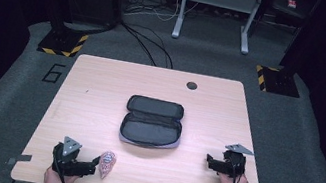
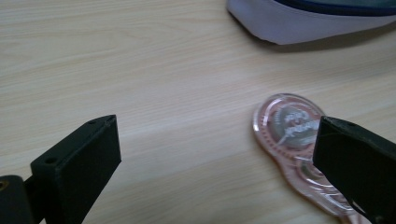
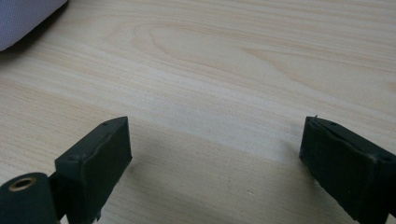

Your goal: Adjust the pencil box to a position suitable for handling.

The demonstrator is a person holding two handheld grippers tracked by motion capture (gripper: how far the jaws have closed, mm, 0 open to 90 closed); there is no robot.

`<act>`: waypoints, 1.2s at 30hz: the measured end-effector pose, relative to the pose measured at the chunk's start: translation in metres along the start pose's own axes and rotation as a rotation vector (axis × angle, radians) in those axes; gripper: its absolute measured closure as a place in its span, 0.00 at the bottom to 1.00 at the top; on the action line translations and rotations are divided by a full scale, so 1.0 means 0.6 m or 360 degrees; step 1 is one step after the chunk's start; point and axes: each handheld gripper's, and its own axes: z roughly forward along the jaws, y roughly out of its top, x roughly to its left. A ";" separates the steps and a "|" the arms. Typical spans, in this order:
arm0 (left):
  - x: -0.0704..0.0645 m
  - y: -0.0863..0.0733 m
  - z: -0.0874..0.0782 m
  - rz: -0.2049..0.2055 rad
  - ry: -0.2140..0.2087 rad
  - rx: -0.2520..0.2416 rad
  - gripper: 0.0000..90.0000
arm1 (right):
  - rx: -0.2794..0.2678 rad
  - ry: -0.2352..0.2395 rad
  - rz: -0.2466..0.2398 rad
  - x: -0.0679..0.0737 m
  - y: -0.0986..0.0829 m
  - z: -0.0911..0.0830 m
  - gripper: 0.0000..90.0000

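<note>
An open black zip pouch (image 1: 152, 122) lies in the middle of the wooden table (image 1: 101, 85), its grey inside facing up. A small pink see-through tape dispenser (image 1: 107, 164) lies near the front edge. My left gripper (image 1: 93, 164) rests just left of it, open. In the left gripper view the dispenser (image 2: 289, 130) sits by the right jaw, which hides part of it, and the gripper (image 2: 217, 135) holds nothing. My right gripper (image 1: 209, 161) rests at the front right, pointing left. It stands open (image 3: 215, 135) over bare wood.
The pouch's pale edge (image 2: 308, 21) shows at the top of the left gripper view, and its corner (image 3: 23, 18) at the top left of the right gripper view. A round cable hole (image 1: 192, 85) is near the table's far edge. Beyond it are cables and a metal stand (image 1: 216, 9).
</note>
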 end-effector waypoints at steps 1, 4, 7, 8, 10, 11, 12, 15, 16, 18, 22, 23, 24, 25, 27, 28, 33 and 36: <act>-0.006 0.000 0.003 0.0010 -0.0015 0.0010 0.01 | 0.0000 0.0002 0.0003 0.000 0.000 0.000 0.10; -0.023 0.000 0.012 0.0022 -0.0048 0.0016 0.00 | -0.0014 0.0003 0.0003 -0.002 0.000 0.000 0.10; -0.033 0.000 0.018 0.0038 -0.0047 0.0013 0.00 | -0.0012 0.0008 0.0001 -0.002 0.000 0.000 0.10; -0.040 0.001 0.022 0.0059 -0.0068 0.0042 0.00 | -0.0007 -0.0002 -0.0002 0.000 0.000 0.000 0.10; -0.044 0.002 0.025 0.0068 -0.0058 0.0035 0.00 | -0.0007 -0.0001 -0.0009 0.000 0.000 0.000 0.11; -0.048 0.003 0.028 0.0085 -0.0052 0.0045 0.01 | -0.0014 -0.0009 -0.0017 0.001 0.000 0.001 0.11; -0.051 0.003 0.031 0.0095 -0.0055 0.0060 0.07 | -0.0012 -0.0014 -0.0016 0.002 0.000 0.002 0.11; -0.054 0.003 0.036 0.0121 -0.0065 0.0079 0.15 | -0.0008 -0.0007 -0.0015 0.001 0.000 0.001 0.11; -0.058 0.002 0.038 0.0111 -0.0067 0.0072 0.16 | -0.0012 0.0000 -0.0024 0.000 0.000 0.001 0.11; -0.061 0.003 0.038 0.0129 -0.0060 0.0075 0.17 | -0.0013 0.0000 -0.0014 0.000 0.000 0.001 0.12; -0.069 0.001 0.043 0.0164 -0.0048 0.0090 0.19 | -0.0012 0.0000 -0.0005 0.000 0.000 0.000 0.12; -0.069 0.001 0.043 0.0164 -0.0048 0.0090 0.20 | -0.0012 0.0000 -0.0005 0.000 0.000 0.000 0.12; -0.071 -0.001 0.046 0.0157 -0.0044 0.0098 0.20 | -0.0013 0.0000 -0.0005 0.000 0.000 0.000 0.12; -0.071 -0.002 0.047 0.0159 -0.0038 0.0102 0.22 | -0.0013 -0.0001 -0.0004 0.000 0.000 0.000 0.12; -0.070 -0.003 0.048 0.0158 -0.0043 0.0114 0.25 | -0.0013 0.0000 -0.0003 0.000 0.000 0.000 0.12; -0.069 -0.004 0.048 0.0169 -0.0058 0.0118 0.28 | -0.0014 0.0000 -0.0003 0.000 0.000 0.000 0.12; -0.068 -0.005 0.046 0.0188 -0.0098 0.0113 0.38 | -0.0015 -0.0002 0.0000 0.000 -0.001 0.000 0.13; -0.065 -0.006 0.045 0.0193 -0.0114 0.0108 0.42 | -0.0016 -0.0002 0.0000 0.000 -0.001 0.000 0.13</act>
